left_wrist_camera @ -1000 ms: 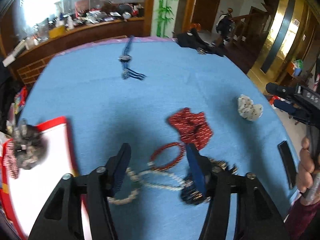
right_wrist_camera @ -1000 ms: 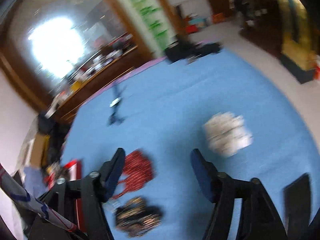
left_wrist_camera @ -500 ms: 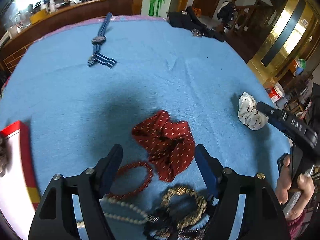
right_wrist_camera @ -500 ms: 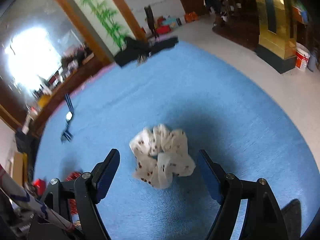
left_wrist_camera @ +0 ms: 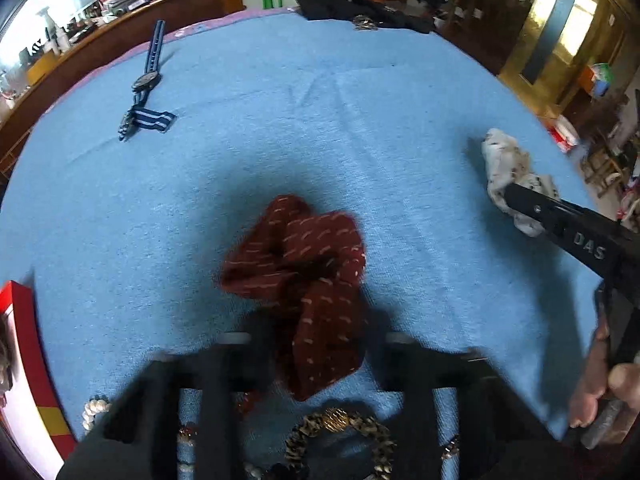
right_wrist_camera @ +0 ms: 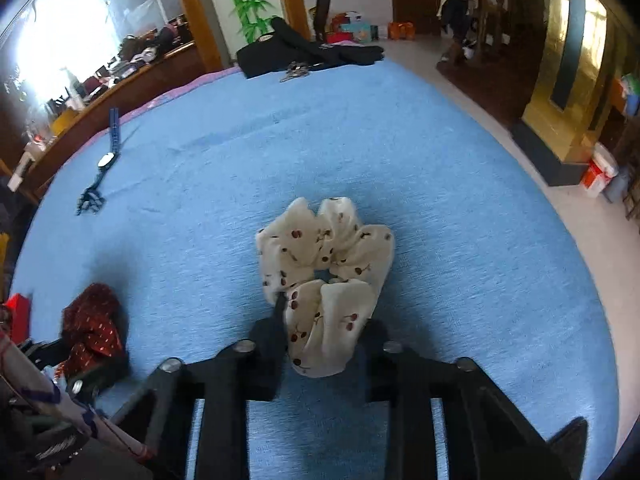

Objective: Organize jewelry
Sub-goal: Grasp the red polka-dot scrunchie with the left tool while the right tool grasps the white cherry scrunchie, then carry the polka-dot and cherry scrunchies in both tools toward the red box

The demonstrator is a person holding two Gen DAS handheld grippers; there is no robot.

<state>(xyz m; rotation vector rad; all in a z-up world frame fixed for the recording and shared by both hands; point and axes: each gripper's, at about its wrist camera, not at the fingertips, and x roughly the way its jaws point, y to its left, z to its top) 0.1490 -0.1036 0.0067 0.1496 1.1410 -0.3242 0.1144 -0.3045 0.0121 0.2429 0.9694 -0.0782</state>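
Observation:
A dark red dotted scrunchie (left_wrist_camera: pixel 304 276) lies on the blue cloth, its near end between the blurred fingers of my left gripper (left_wrist_camera: pixel 320 350), which close around it. A white cherry-print scrunchie (right_wrist_camera: pixel 324 268) lies between the fingers of my right gripper (right_wrist_camera: pixel 320 344), which pinch its near end. The white scrunchie (left_wrist_camera: pixel 508 172) and the right gripper's finger (left_wrist_camera: pixel 560 220) also show at the right of the left wrist view. The red scrunchie (right_wrist_camera: pixel 92 320) shows at the left of the right wrist view.
A gold chain bracelet (left_wrist_camera: pixel 340 436) and a pearl strand (left_wrist_camera: pixel 94 410) lie below the left gripper. A red-edged white box (left_wrist_camera: pixel 24 380) sits at the left. A blue-strapped watch (left_wrist_camera: pixel 146 80) lies far left. Black cloth (left_wrist_camera: pixel 352 4) lies at the far edge.
Both grippers moved forward and down onto the scrunchies. The left gripper's fingers narrowed around the red one, the right gripper's around the white one.

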